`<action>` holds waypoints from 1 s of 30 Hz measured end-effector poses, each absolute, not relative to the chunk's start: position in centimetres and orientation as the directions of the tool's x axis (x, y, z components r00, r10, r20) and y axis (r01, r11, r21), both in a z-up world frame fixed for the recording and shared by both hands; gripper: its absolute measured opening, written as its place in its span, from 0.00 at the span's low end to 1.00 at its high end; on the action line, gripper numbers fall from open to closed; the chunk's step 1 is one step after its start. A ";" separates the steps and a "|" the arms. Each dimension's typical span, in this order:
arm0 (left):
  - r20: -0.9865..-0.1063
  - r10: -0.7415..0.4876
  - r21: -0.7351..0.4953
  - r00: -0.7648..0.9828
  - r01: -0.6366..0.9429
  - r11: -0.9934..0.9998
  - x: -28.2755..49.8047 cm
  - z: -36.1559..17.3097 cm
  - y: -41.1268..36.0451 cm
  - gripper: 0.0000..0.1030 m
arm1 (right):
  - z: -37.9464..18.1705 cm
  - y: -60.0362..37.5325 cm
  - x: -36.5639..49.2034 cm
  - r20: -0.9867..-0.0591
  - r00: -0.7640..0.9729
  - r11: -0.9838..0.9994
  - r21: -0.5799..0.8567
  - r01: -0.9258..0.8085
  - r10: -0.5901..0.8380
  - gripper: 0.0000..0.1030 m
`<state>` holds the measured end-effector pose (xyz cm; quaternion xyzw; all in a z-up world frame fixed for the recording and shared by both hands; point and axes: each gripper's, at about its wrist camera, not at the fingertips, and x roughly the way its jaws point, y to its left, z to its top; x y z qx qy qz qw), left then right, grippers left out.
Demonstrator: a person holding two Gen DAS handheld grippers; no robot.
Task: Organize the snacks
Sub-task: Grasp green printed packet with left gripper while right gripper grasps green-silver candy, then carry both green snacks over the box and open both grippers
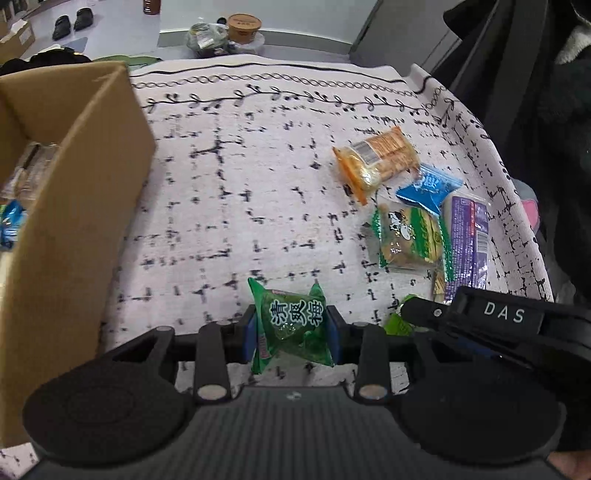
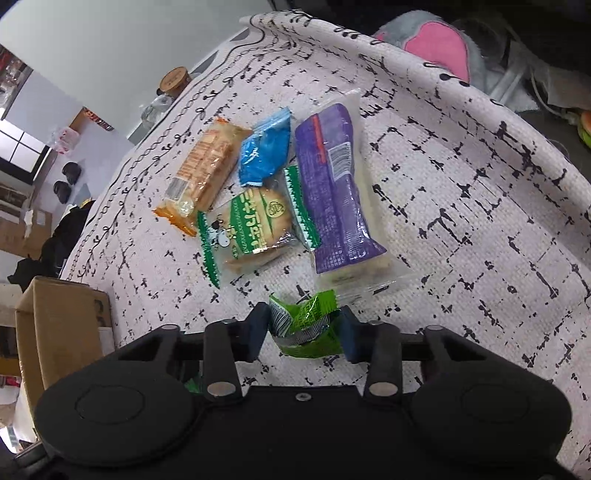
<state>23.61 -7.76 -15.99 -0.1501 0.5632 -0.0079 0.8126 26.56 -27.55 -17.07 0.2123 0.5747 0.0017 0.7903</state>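
Note:
My left gripper [image 1: 293, 332] is shut on a green candy packet [image 1: 291, 317] with white characters, held just above the patterned tablecloth [image 1: 240, 206]. My right gripper [image 2: 304, 332] is shut on a crumpled green wrapper [image 2: 306, 321], its blue pads pressing both sides. In the left wrist view the right gripper [image 1: 408, 314] shows at the lower right, beside the left one. Beyond lie an orange cracker pack [image 2: 203, 173], a blue packet [image 2: 264, 151], a green biscuit pack [image 2: 255, 229] and a long purple pack [image 2: 336, 192].
An open cardboard box [image 1: 74, 184] stands at the left, with packets inside. A lidded paper bowl [image 1: 243, 26] and a plastic bag sit past the table's far edge. A grey and pink plush toy [image 2: 436, 48] lies off the right edge.

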 end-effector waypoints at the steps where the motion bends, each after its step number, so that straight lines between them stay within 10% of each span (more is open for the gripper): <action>1: -0.912 -0.180 -0.252 0.369 -0.155 0.955 23.5 -15.8 -7.6 0.35 | -16.9 -27.4 26.5 -0.905 0.342 0.910 0.342 0.235 0.252 0.36; 30: -0.863 -0.168 -0.267 0.477 -0.146 0.953 19.3 -8.8 -2.2 0.35 | -10.6 -21.7 19.2 -0.745 0.585 0.871 0.475 0.125 0.322 0.34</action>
